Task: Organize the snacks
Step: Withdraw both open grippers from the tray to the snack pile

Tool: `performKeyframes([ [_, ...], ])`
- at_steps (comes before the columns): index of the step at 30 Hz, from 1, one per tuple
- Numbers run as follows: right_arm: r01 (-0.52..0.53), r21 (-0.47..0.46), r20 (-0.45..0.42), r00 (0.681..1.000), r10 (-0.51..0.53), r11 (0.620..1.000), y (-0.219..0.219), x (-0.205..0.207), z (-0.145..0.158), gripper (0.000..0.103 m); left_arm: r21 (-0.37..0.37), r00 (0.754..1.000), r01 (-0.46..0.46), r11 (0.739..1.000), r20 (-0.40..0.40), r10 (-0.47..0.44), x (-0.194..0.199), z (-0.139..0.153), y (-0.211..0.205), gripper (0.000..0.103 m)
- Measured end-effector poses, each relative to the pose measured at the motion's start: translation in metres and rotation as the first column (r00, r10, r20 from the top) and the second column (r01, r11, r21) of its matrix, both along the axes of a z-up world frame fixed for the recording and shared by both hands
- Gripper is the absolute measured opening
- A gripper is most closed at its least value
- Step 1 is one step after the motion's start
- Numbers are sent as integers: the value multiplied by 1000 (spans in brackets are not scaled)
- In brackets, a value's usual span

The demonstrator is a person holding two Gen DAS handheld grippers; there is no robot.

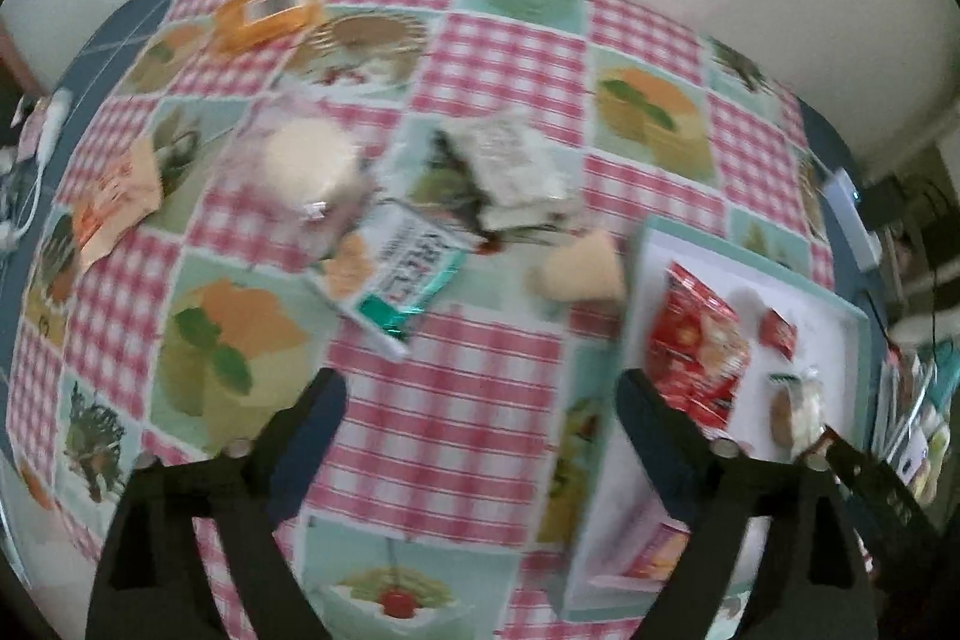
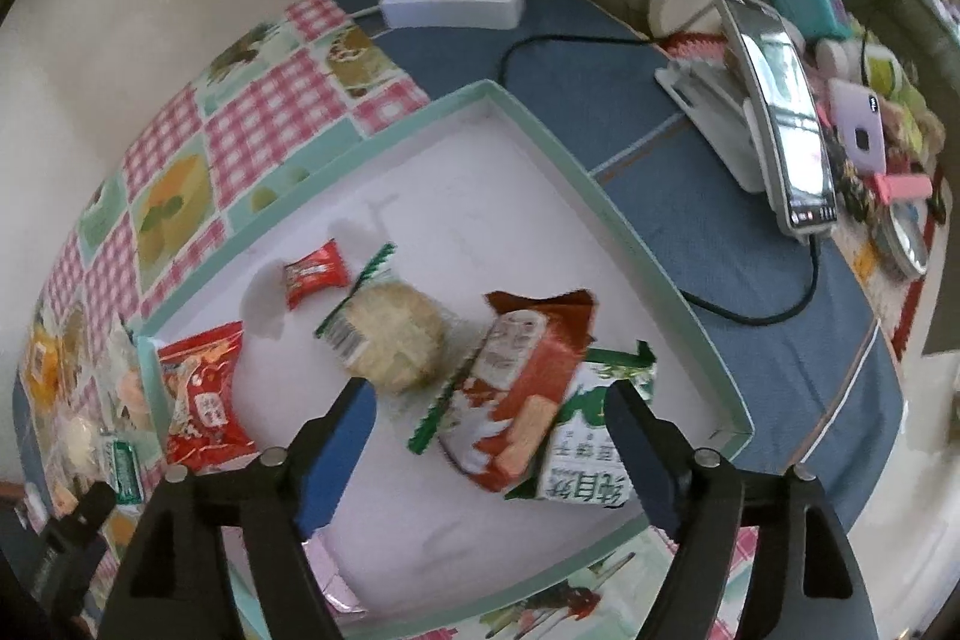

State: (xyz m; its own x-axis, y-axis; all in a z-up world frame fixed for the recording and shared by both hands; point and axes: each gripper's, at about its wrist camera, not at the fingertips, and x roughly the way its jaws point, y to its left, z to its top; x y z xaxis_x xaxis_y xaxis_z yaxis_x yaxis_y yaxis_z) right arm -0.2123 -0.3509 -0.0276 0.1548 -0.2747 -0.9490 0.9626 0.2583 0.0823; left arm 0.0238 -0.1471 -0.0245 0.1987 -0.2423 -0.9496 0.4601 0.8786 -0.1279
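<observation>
1. Checked pink-and-white oilcloth with dessert pictures covers most of the table (image 1: 444,436); a blue cloth shows past its edge, where a power strip (image 2: 453,1) and a phone on a stand (image 2: 780,124) sit well away from the snacks.
2. Sorting looks partly done. A shallow white tray with a mint-green rim (image 2: 606,196) already holds a large red crinkled bag (image 2: 204,400), a small red sweet (image 2: 315,271), a round pale rice cake in clear wrap (image 2: 390,340), and an orange-red biscuit pack (image 2: 516,394) lying across a green-and-white pack (image 2: 591,472).
3. Still loose on the oilcloth, judging from the left wrist view: a white-and-teal packet (image 1: 402,274), a grey-white packet (image 1: 516,160), a clear-wrapped pale bun (image 1: 306,160), an orange wrapper (image 1: 111,202) near the left edge, a beige piece (image 1: 582,268) just beside the tray, and an orange pack (image 1: 270,13) at the far side. This view is blurred, so labels cannot be read.
4. Left gripper (image 1: 483,400) hangs over bare oilcloth near the teal packet, jaws spread wide with nothing between them.
5. Right gripper (image 2: 489,412) is over the tray, jaws released and clear of the biscuit pack lying between them.
6. My estimate: roughly half the snacks are in.
</observation>
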Motion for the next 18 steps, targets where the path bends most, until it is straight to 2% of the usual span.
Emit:
performKeyframes([
  [4,-74,-33,1,997,74,997,14,19,6,92,-1,997,-63,998,-36,63,15,-4,20,93],
  [8,-145,-71,-1,989,145,987,31,37,13,103,9,991,-123,992,-46,123,28,-6,35,93],
  [9,-166,-81,2,986,167,983,37,43,15,103,14,990,-135,991,-43,135,31,-7,39,93],
  [18,-306,-102,41,949,311,947,76,82,20,103,97,961,-273,957,72,267,65,0,89,93],
])
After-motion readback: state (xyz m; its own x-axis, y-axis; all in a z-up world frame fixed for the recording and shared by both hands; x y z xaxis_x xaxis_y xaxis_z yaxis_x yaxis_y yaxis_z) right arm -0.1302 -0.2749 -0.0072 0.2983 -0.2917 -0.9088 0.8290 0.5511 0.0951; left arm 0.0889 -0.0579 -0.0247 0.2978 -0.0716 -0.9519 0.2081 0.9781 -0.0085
